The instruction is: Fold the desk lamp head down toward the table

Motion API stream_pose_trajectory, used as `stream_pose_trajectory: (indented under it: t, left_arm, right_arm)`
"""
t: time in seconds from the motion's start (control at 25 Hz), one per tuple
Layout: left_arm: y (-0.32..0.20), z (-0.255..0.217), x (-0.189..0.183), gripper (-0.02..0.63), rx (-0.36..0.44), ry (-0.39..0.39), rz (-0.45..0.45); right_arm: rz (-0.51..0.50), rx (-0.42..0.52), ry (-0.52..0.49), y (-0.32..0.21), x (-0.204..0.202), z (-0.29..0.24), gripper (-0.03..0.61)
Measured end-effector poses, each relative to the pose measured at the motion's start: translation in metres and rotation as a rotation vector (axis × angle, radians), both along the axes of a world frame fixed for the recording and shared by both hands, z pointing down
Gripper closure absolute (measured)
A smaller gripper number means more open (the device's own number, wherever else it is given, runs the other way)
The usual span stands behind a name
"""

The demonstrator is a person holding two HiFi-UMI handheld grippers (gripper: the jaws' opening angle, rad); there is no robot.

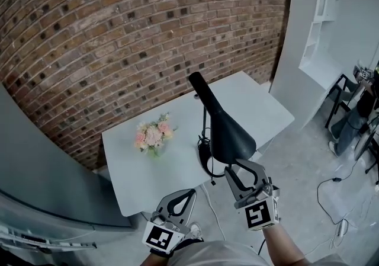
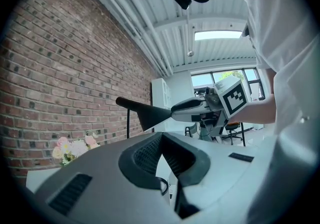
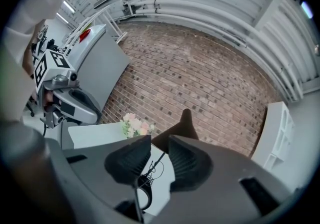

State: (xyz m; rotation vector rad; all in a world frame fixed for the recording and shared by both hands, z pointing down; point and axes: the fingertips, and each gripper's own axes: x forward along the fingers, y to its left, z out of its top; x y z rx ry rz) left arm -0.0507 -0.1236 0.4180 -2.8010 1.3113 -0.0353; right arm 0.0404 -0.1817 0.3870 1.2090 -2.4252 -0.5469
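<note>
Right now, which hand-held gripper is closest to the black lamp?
The right hand-held gripper: its tips are right at the lamp head, while the left hand-held gripper sits back by the table edge.

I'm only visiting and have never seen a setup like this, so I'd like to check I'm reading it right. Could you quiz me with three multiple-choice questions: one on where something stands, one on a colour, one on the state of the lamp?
1. Where are the flowers?
A. On the table, left of the desk lamp in the head view
B. On the floor
C. On the white shelf

2. What colour is the desk lamp?
A. White
B. Black
C. Red

3. How does the lamp head stand?
A. Lying flat on the table
B. Up on its stem, clear of the table
C. Taken off, lying beside the flowers

Answers:
1 A: the bouquet sits on the white tabletop, left of the lamp.
2 B: both head and stem are black.
3 B: the left gripper view shows it well above the tabletop.
</note>
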Motion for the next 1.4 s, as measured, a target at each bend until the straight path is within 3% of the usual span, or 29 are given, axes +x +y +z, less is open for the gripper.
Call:
stream_pose_trajectory:
  t: [0.8,1.4]
  left_arm:
    - [-0.015,0.009,-0.014,0.606,-0.022,0.006,-0.002]
    - [-0.027,0.016,-0.025,0.606,-0.048,0.001,-0.011]
  right_arm:
    - [0.03,-0.113,0.03,-0.024,-0.008,0.062,0.482]
    - [0.05,-0.164,-0.037,-0.042,-0.012,0.082,0.503]
